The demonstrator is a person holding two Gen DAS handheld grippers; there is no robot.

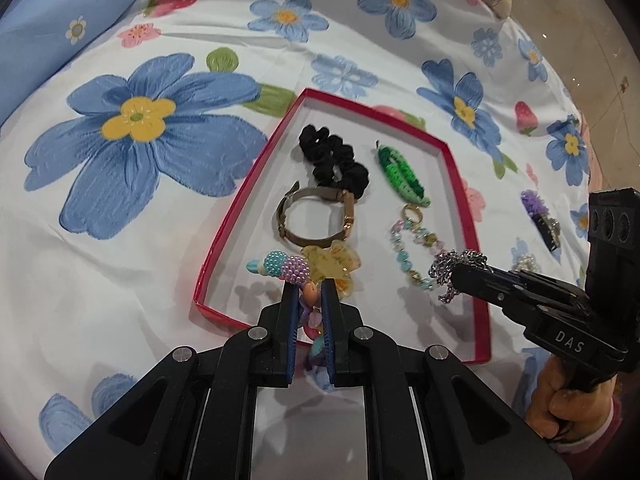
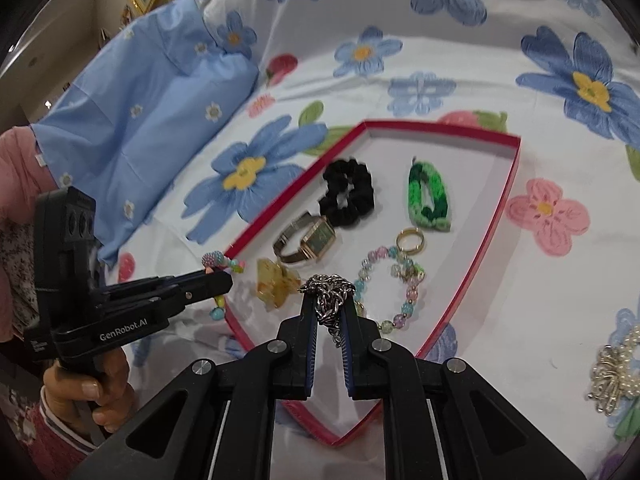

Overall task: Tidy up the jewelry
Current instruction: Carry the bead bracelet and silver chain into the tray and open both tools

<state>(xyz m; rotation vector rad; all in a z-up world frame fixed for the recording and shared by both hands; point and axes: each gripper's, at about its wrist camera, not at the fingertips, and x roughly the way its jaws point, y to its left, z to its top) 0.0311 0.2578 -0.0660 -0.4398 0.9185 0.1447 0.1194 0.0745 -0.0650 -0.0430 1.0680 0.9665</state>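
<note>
A red-rimmed shallow box (image 1: 248, 184) (image 2: 508, 188) lies on the floral bedsheet. It holds a black scrunchie (image 1: 334, 160) (image 2: 348, 192), a green crocheted band (image 1: 402, 172) (image 2: 430, 196), a watch (image 1: 316, 216) (image 2: 312, 240), a gold ring (image 2: 410, 240), a pastel bead bracelet (image 1: 412, 252) (image 2: 388, 292) and a yellow hair claw (image 1: 332, 264) (image 2: 276, 280). My left gripper (image 1: 308, 292) (image 2: 224, 280) is shut on a colourful bead bracelet (image 1: 286, 266) over the box's near left corner. My right gripper (image 2: 328, 300) (image 1: 456, 272) is shut on a silver chain (image 2: 326, 288) (image 1: 456, 264) over the box's near side.
A blue pillow (image 1: 60, 28) (image 2: 144, 128) lies at the far left. A purple hair clip (image 1: 540, 216) and a pearl and silver piece (image 2: 616, 372) (image 1: 526, 262) lie on the sheet right of the box. The bed edge and floor (image 1: 580, 52) are at the far right.
</note>
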